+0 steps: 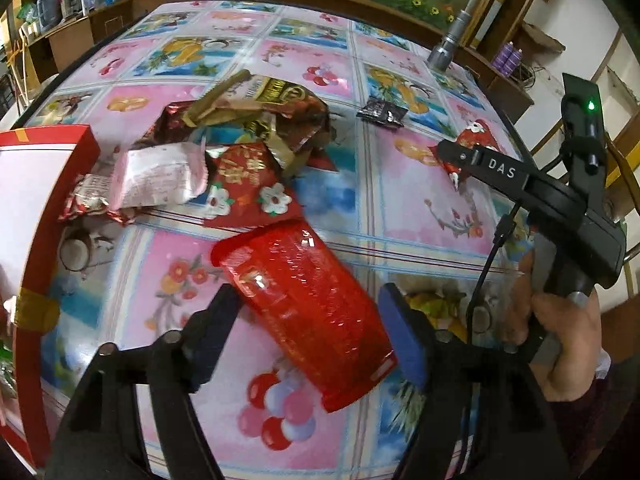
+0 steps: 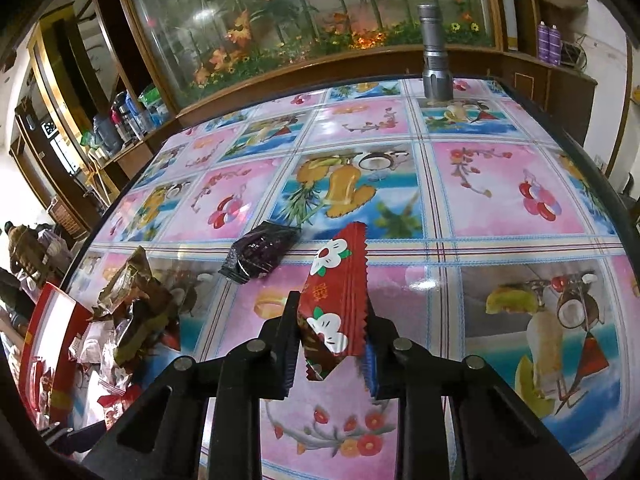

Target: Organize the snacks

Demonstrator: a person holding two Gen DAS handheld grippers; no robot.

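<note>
My left gripper (image 1: 308, 312) stands open around a shiny red snack packet (image 1: 308, 304) that lies on the flowered tablecloth; its fingers do not touch it. Beyond it lies a heap of snack packets (image 1: 224, 152), red, white and brown. My right gripper (image 2: 334, 324) is shut on a red packet with white flowers (image 2: 336, 296) and holds it above the table; it shows at the right of the left wrist view (image 1: 472, 148). A small dark packet (image 2: 260, 254) lies just beyond it.
A red and white box (image 1: 36, 208) stands at the table's left edge, beside the heap. A grey metal flashlight (image 2: 434, 52) stands upright at the far edge. A wooden-framed glass cabinet (image 2: 304, 20) with flowers lies behind the table.
</note>
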